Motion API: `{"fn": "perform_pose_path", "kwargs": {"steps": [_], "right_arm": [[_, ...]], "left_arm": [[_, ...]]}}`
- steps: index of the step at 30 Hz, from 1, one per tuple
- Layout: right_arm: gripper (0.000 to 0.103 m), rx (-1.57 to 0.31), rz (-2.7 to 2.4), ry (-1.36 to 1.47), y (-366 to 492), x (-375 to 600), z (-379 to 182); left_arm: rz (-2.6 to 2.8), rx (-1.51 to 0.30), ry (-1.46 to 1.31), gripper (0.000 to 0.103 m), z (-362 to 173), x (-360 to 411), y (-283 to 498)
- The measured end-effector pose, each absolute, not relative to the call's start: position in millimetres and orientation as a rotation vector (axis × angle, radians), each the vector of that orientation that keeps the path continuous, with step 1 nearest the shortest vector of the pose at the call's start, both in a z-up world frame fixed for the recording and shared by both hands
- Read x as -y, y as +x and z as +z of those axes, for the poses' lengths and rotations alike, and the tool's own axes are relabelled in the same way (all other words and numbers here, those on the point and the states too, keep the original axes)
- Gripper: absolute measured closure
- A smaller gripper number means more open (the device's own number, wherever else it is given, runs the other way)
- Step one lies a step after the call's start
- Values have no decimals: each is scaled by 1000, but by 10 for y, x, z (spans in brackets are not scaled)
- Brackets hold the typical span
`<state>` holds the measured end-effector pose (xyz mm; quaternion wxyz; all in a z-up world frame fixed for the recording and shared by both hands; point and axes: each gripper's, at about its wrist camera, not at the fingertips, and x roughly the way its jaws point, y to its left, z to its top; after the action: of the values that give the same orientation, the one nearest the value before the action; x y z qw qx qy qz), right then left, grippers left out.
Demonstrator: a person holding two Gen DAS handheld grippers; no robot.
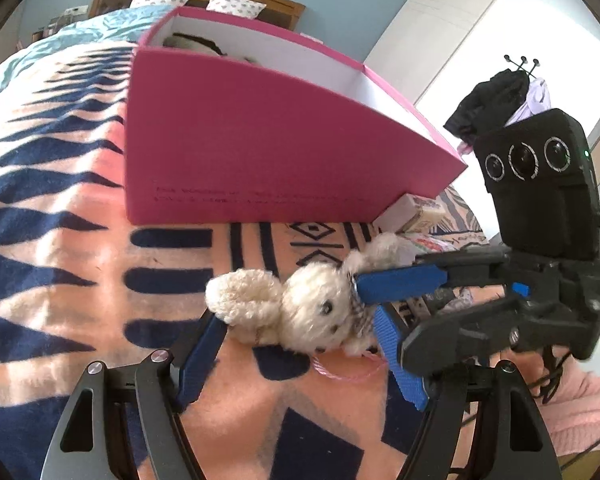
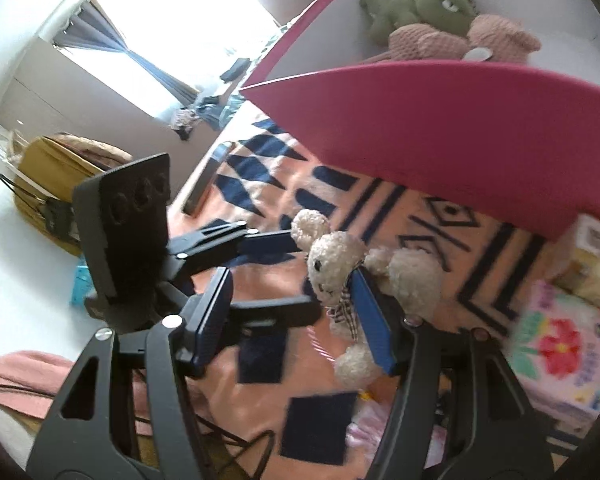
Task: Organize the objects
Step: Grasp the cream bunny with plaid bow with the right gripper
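We see the cream plush bunny [image 1: 320, 312] lying on the patterned blanket [image 1: 60, 240], just in front of the pink box [image 1: 260, 148], long axis running across our left gripper [image 1: 300, 360]. Left jaws stand open, pads either side, not pressing. The right gripper [image 1: 374, 308] is nearer, its jaws about half open around the neck; contact looks likely, but blur hides it.

bed [image 1: 52, 208] under peach blanket [image 2: 268, 304] with navy pattern. on blanket: pink box [image 1: 260, 148] toward headboard end; cream plush bunny [image 1: 308, 312] lying on side, just in front of box; small printed cartons [image 2: 596, 256] beside box corner near bed edge; floral packet [image 2: 560, 352] next to them.
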<state>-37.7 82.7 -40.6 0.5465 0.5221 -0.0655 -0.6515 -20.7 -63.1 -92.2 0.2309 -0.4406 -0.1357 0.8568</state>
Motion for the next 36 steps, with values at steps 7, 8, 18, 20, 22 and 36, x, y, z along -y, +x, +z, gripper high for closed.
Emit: {"fn": "perform_pose_path", "kwargs": {"steps": [7, 8, 18, 20, 22, 36], "right_arm": [[39, 141, -1558, 1185, -335, -769, -273], [39, 117, -1586, 1175, -340, -791, -244], [39, -69, -1796, 1134, -584, -940, -241], [39, -68, -1797, 1144, -622, -930, -268], [39, -94, -1798, 1158, -647, -876, -324], [53, -193, -1676, 1223, -516, -636, -515]], "left_arm": [[2440, 285, -1176, 26, -804, 721, -223], [2441, 291, -1174, 26, -796, 738, -223], [2339, 317, -1186, 26, -878, 573, -120], [2292, 332, -1185, 26, -909, 490, -121], [2247, 350, -1188, 26, -940, 405, -138], [2245, 402, -1198, 26, -939, 489, -170]]}}
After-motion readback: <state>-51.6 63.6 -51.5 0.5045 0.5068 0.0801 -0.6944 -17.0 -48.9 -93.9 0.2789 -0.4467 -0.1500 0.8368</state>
